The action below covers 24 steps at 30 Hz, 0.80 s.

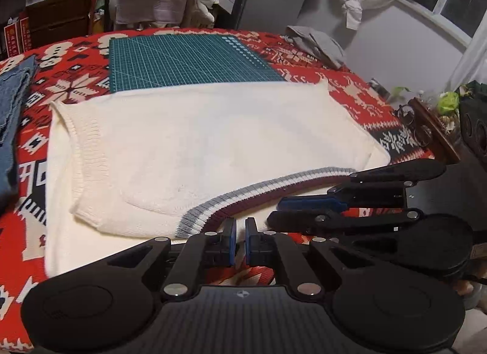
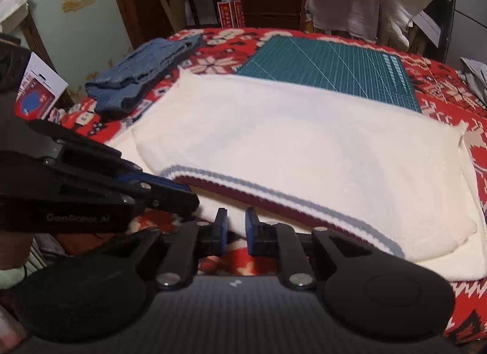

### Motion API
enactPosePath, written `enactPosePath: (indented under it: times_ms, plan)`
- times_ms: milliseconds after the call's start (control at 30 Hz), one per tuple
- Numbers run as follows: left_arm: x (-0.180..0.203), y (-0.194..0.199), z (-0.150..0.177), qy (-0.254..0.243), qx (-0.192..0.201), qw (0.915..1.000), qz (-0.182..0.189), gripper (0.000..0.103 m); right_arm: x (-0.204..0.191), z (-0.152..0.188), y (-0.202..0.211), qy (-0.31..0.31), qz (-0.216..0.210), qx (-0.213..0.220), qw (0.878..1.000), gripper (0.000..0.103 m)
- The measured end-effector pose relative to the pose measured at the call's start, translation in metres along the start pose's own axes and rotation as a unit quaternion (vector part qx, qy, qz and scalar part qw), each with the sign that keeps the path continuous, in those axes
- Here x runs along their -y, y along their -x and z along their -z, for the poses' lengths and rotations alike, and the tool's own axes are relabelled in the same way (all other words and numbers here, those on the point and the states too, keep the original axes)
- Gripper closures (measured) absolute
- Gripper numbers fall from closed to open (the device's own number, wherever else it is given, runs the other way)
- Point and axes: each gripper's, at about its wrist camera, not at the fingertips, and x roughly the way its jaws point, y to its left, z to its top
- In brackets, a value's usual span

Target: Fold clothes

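On the red patterned table cover (image 1: pixel 350 92), near edge: cream knitted sweater (image 1: pixel 197 141) lying folded (maroon-grey striped hem (image 1: pixel 258 192) nearest). Left tool (image 1: pixel 240 241) and right tool (image 2: pixel 236 226) each narrowly parted, pinching cream fabric.

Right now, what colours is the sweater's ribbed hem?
Maroon, white and grey-blue stripes on the sweater's ribbed hem; right wrist view.
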Motion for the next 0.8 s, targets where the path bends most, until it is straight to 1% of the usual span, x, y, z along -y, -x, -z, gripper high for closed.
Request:
enactPosePath:
  times_ms: [67,167,267,367,500,600,700,800]
  plan:
    - [-0.004,-0.001,0.003,0.004,-0.002,1.0,0.0,0.099,0.009,0.003,0.006,-0.009,0.007,-0.001,1.0,0.091]
    - [-0.01,0.009,0.003,0.019,0.001,0.9998,0.006,0.099,0.022,0.008,0.016,-0.022,0.018,-0.002,1.0,0.09]
    - [-0.012,0.023,-0.001,0.03,0.022,0.9991,0.021,0.099,0.037,0.008,0.038,-0.039,0.017,0.017,0.999,0.09]
    - [-0.013,0.025,-0.011,0.037,0.039,0.9984,0.018,0.099,0.048,0.0,0.044,-0.051,0.036,0.033,0.997,0.09]
    - [-0.014,0.008,-0.018,0.037,0.031,0.9988,0.007,0.099,0.059,-0.001,0.032,-0.066,0.05,0.024,0.996,0.09]
    - [-0.015,-0.004,-0.01,0.029,0.011,0.9995,-0.007,0.099,0.057,0.008,0.02,-0.059,0.057,0.011,0.997,0.09]
    - [-0.015,-0.004,-0.006,0.029,0.013,0.9995,-0.004,0.099,0.053,0.018,0.02,-0.05,0.059,0.02,0.997,0.09]
    - [-0.012,-0.004,-0.008,0.026,0.013,0.9996,0.0,0.099,0.055,0.016,0.024,-0.06,0.053,0.009,0.997,0.09]
